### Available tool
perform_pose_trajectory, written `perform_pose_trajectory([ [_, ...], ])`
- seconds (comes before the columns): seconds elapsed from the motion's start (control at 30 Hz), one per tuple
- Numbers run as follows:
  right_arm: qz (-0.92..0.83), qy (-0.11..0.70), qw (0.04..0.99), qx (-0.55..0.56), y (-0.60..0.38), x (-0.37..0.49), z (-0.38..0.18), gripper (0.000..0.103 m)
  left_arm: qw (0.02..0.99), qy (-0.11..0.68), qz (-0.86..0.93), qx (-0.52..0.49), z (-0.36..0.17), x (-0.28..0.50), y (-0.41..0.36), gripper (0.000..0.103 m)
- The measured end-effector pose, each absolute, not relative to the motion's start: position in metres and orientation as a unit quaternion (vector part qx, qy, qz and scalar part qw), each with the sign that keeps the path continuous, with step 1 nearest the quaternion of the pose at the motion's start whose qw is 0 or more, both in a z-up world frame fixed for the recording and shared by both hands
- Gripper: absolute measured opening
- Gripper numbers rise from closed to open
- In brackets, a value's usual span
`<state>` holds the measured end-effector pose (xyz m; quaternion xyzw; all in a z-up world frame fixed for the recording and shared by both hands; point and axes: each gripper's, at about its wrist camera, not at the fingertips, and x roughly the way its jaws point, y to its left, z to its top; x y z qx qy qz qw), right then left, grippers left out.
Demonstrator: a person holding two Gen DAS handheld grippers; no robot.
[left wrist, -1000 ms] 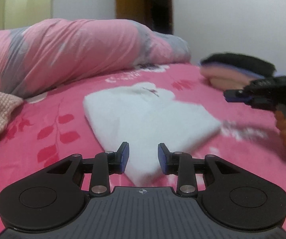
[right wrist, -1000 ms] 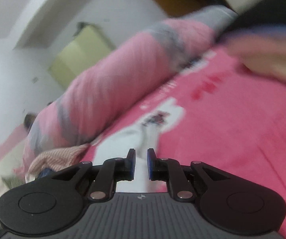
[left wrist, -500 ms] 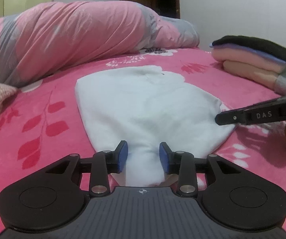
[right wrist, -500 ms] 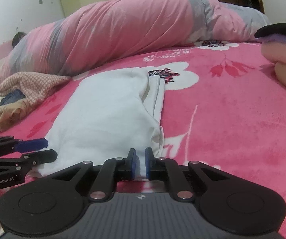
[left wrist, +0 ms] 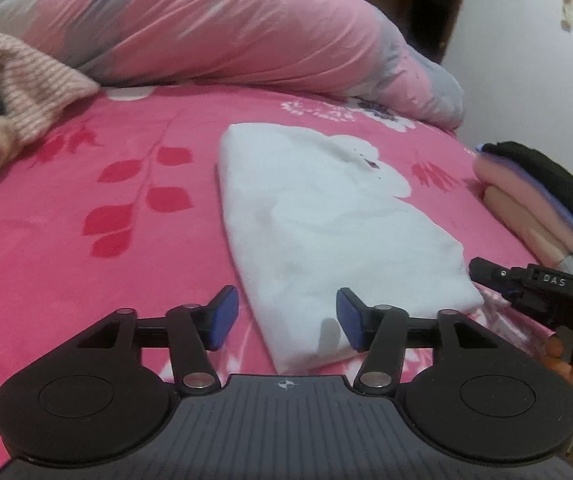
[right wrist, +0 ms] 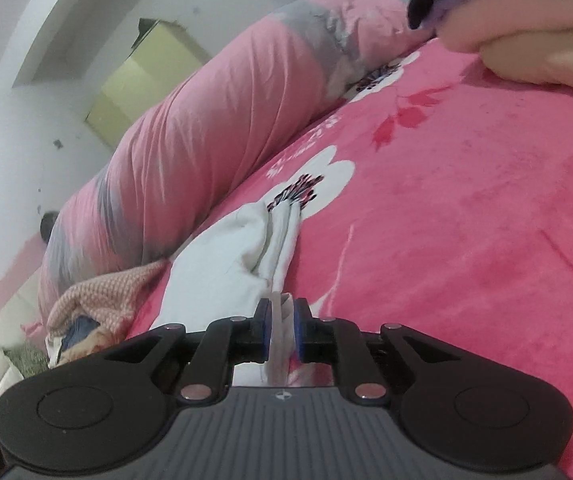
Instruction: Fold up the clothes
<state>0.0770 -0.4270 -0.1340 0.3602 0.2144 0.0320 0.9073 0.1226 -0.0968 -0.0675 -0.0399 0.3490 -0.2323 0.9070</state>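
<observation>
White garment [left wrist: 326, 216] folded flat on the pink bed [left wrist: 86, 272], left gripper [left wrist: 286, 322] fingers wide apart (holding nothing) over its near end, right gripper [right wrist: 283, 334] fingers pinching its corner, folded stack [left wrist: 542, 200] beside

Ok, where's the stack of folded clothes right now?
In the left wrist view, the stack of folded clothes lies at the right edge on the pink bedspread, just right of the white garment.
</observation>
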Motion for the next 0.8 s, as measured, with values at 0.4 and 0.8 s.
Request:
perform_pose_trajectory([
  [0.4, 0.0, 0.203, 0.888, 0.413, -0.443, 0.067, -0.143, 0.036, 0.921, 0.346, -0.172, -0.048, -0.05, 0.088, -0.069, 0.099],
  [0.8, 0.004, 0.195, 0.891, 0.41, -0.44, 0.065, -0.142, 0.062, 0.923, 0.352, -0.145, -0.06, -0.039, 0.072, -0.054, 0.103],
])
